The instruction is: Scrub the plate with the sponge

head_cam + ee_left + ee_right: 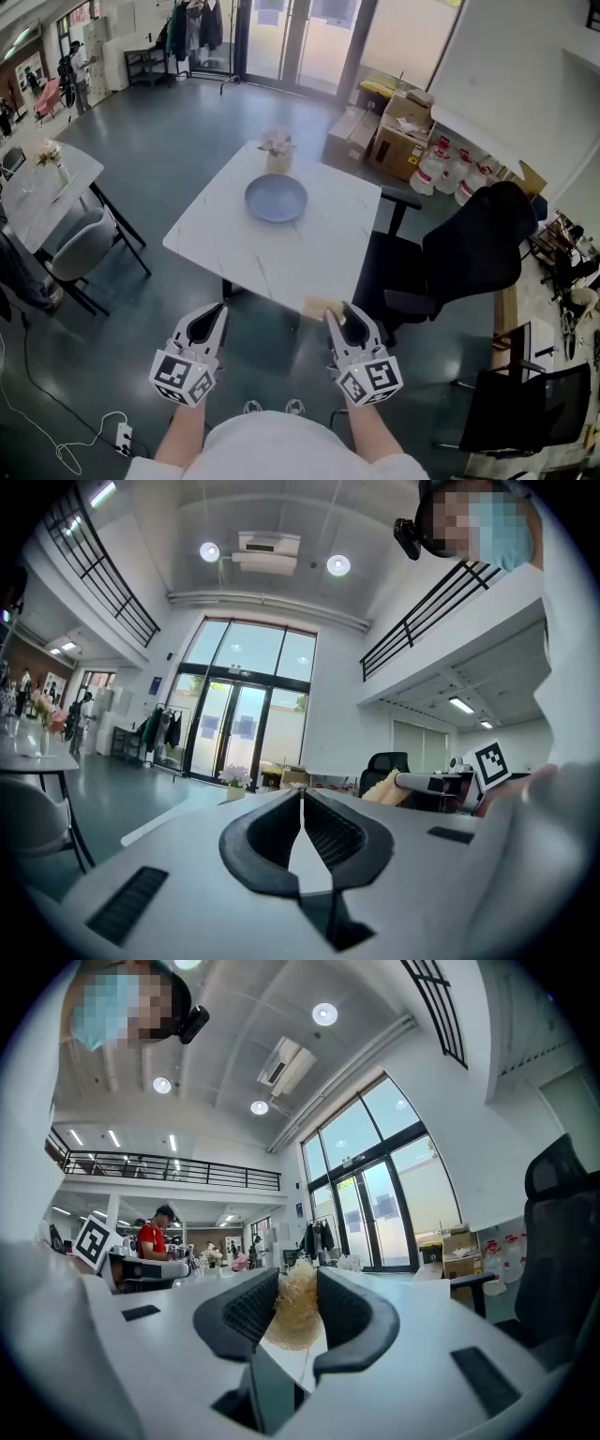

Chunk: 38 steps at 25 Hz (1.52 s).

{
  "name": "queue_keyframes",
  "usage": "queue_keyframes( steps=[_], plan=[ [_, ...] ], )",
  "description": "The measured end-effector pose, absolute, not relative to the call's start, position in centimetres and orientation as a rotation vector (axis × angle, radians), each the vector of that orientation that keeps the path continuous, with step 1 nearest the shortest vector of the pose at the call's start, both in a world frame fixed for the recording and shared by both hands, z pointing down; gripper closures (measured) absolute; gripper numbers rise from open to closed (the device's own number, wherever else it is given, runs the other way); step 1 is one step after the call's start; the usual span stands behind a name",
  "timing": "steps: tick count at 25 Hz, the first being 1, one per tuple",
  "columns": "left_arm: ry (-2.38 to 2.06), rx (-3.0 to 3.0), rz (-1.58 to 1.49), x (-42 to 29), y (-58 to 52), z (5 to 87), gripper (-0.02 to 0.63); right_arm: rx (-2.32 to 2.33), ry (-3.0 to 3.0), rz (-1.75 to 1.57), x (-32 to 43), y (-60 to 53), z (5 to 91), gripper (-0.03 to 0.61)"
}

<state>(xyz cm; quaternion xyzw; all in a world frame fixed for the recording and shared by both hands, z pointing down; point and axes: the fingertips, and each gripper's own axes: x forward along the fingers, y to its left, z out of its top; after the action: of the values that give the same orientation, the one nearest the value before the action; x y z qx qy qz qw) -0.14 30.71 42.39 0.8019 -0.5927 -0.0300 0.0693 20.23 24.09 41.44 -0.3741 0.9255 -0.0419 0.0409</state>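
While both grippers are held level short of the near edge of the white table [309, 253], no scrubbing is under way yet; the step in hand is judged to be the approach. The right gripper [298, 1281] is clamped on a straw-coloured fibrous sponge [296, 1314], w/ a tuft sticking out past the tips. The left gripper [302, 797] is closed tip to tip, w/ nothing between the jaws. The blue plate [276, 199] is seen lying flat toward the table's far edge, just beside a small flower vase [277, 150] and well apart from both grippers.

To do it well, a step closer is prob. needed first, since the plate sits far across the table. The sponge should be brought down so that the tuft, not the jaw tips, is pressed on the plate. The plate is likely to slide on the smooth top, so its rim should be steadied w/ the left gripper, opened first. Strokes near the vase should be kept short, or it may be knocked over.
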Motion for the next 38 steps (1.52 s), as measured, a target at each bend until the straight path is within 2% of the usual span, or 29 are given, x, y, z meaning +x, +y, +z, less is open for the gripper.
queue_keyframes(
  steps=[17,38],
  plan=[
    [-1.725,2.409,-0.13,-5.1,29.5,44.3,0.575,-1.232,2.786,-0.165,17.1,23.4,42.4,0.446],
    [-1.844,2.334,-0.086,-8.1,11.8,43.8,0.575,-1.092,2.868,-0.19,14.0,4.6,43.4,0.446]
  ],
)
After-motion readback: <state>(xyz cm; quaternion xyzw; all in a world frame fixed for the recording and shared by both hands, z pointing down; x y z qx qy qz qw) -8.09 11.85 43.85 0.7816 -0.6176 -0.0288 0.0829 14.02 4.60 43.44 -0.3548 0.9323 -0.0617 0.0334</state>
